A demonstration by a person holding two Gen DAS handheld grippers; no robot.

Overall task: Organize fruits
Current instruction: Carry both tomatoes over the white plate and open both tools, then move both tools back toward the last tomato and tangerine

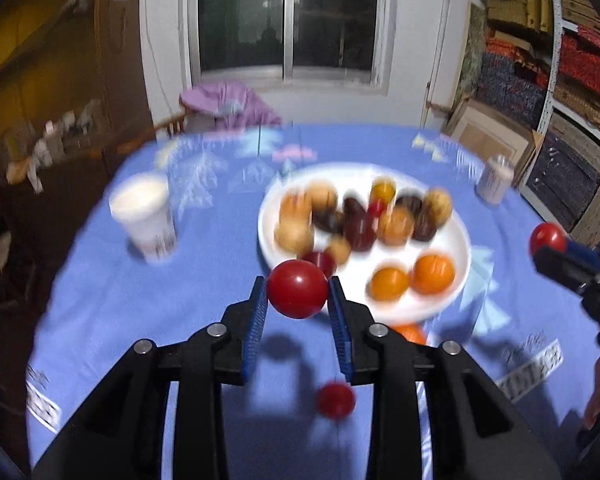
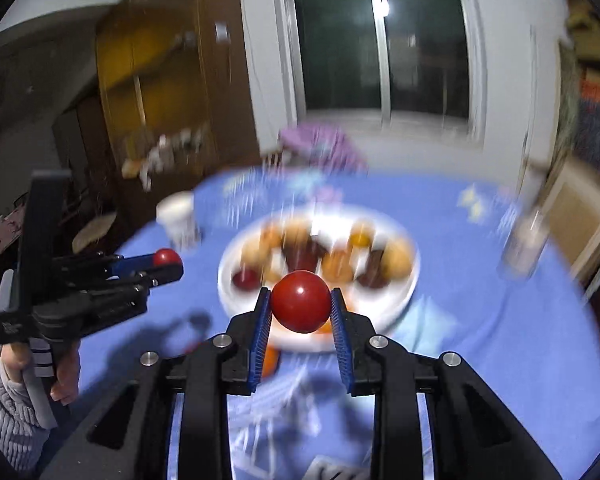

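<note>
Blue-clothed surface (image 1: 100, 300) under everything, with a white plate (image 1: 440, 304) at its middle as the collecting point, judging by the heap of brown, dark and orange fruit on it. Left claw (image 1: 297, 284) this side of the plate's near rim, nearly shut, blue pads pressed on both flanks of the left tomato (image 1: 297, 289), held clear above the cloth; probably meant for the plate along with the rest. Right claw (image 2: 300, 294) likewise nearly shut on the right tomato (image 2: 300, 301), over the plate's near rim, same likely purpose. Gripped across the widest part in both cases, sensible for something round and smooth that could squirt out. White cup (image 1: 144, 216) well left of the plate, small bottle (image 1: 495, 180) beyond its far right rim; neither part of the sorting, by the look of it. Two oranges (image 1: 390, 283) side by side on the plate's near right portion, apart from the heap, perhaps grouped by kind. Half-hidden orange fruit (image 1: 412, 334) just off the plate's near rim, and a loose tomato (image 1: 335, 400) nearer than that on the cloth: both seemingly yet to be gathered. Only in the left wrist view: that loose tomato, clear of the fingers, and the two oranges as separate fruits. Only in the right wrist view: the left claw side-on, left of the plate, with the person's hand (image 2: 66, 376) and grey ribbed sleeve (image 2: 0, 392) on its handle. Plate contents blurred in both, so exact kinds of fruit not to be told.
</note>
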